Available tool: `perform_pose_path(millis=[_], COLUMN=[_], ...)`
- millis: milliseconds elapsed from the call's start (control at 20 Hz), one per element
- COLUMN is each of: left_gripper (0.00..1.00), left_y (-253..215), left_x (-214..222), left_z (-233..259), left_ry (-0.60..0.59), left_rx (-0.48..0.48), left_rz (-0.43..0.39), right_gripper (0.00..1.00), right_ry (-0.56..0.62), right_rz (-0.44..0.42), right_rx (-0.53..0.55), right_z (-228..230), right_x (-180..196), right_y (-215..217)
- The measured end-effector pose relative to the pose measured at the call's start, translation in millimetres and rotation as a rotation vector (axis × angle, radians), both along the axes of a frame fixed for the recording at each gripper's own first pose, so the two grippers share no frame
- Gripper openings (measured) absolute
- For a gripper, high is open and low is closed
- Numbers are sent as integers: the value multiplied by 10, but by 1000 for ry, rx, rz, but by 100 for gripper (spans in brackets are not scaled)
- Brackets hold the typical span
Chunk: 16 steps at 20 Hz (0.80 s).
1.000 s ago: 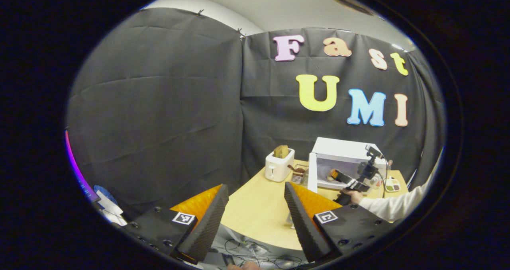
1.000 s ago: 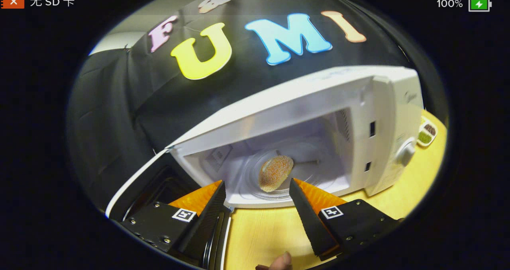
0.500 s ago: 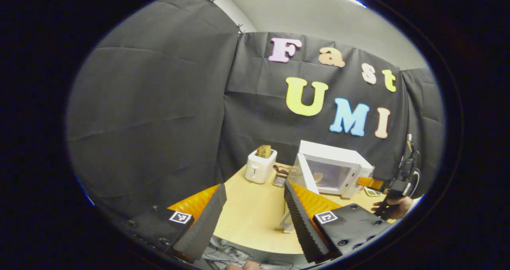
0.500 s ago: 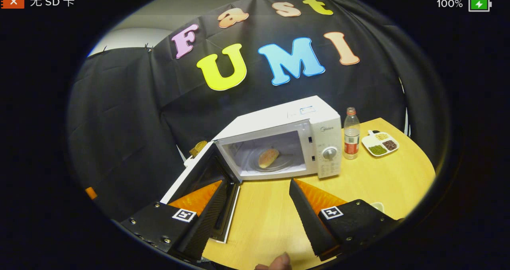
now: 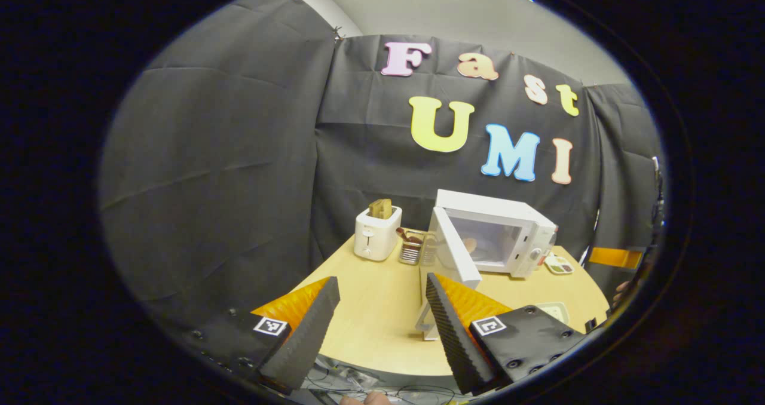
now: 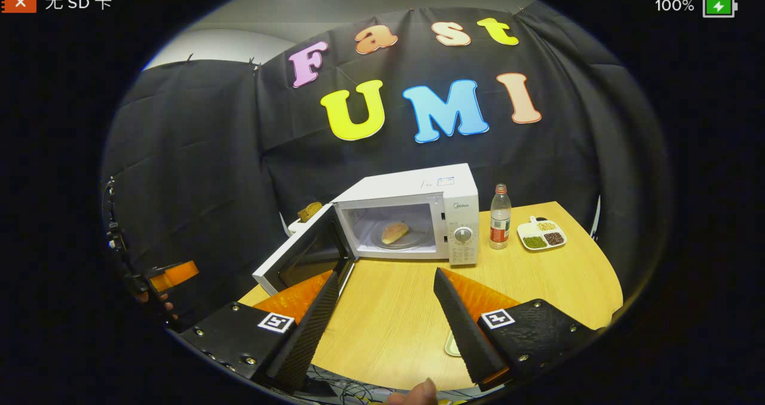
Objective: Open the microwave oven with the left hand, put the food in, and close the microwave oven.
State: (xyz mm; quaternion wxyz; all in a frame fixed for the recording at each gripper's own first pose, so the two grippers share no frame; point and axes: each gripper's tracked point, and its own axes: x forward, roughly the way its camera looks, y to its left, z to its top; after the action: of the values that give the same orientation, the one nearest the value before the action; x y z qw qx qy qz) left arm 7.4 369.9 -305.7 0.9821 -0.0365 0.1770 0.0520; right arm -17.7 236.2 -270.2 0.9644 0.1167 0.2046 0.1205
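**Q.** Where does the task's thing stand, and how will it handle?

**A.** The bread roll [image 6: 395, 232] lies on the glass plate [image 6: 418, 242] inside the microwave oven [image 6: 418, 214], well ahead of my right gripper [image 6: 385, 309], whose jaws stand wide and carry nothing. What remains, in my judgement, is the door [image 6: 299, 254]. It hangs swung out toward my left jaw in the right gripper view; in the left gripper view the same door [image 5: 455, 252] sits just above my right jaw. It looks a stiff, light panel on a side hinge and should swing with little force, then resist briefly at the latch.

**Q.** Where should it be taken?

**A.** My left gripper [image 5: 382, 318], jaws also wide and empty, is well short of it. I would push flat on the outer face near the free edge, far from the hinge, rather than pinch it.

**Q.** What lies around?

**A.** A toaster [image 5: 376, 238] and a utensil rack [image 5: 411, 251] beyond my left jaws; a bottle [image 6: 499, 217] and a divided dish [image 6: 541, 236] on the counter [image 6: 538, 285] beyond my right.
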Motion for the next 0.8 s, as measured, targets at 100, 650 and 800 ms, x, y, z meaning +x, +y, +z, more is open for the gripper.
perform_pose_path(millis=[100, 650, 800], left_gripper=[94, 100, 93], left_y=[-78, -195, -419], left_x=[76, 930, 1067], left_z=[-135, -1419, -1400], left_ry=[21, 197, 177], left_rx=[3, 74, 20], left_rz=[14, -135, -186], right_gripper=[98, 98, 98], right_ry=[-16, 2, 12], right_rz=[22, -183, -233], right_rx=[2, -19, -27], right_z=[100, 320, 353], right_x=[-106, -76, -39], right_y=[-112, -604, -619])
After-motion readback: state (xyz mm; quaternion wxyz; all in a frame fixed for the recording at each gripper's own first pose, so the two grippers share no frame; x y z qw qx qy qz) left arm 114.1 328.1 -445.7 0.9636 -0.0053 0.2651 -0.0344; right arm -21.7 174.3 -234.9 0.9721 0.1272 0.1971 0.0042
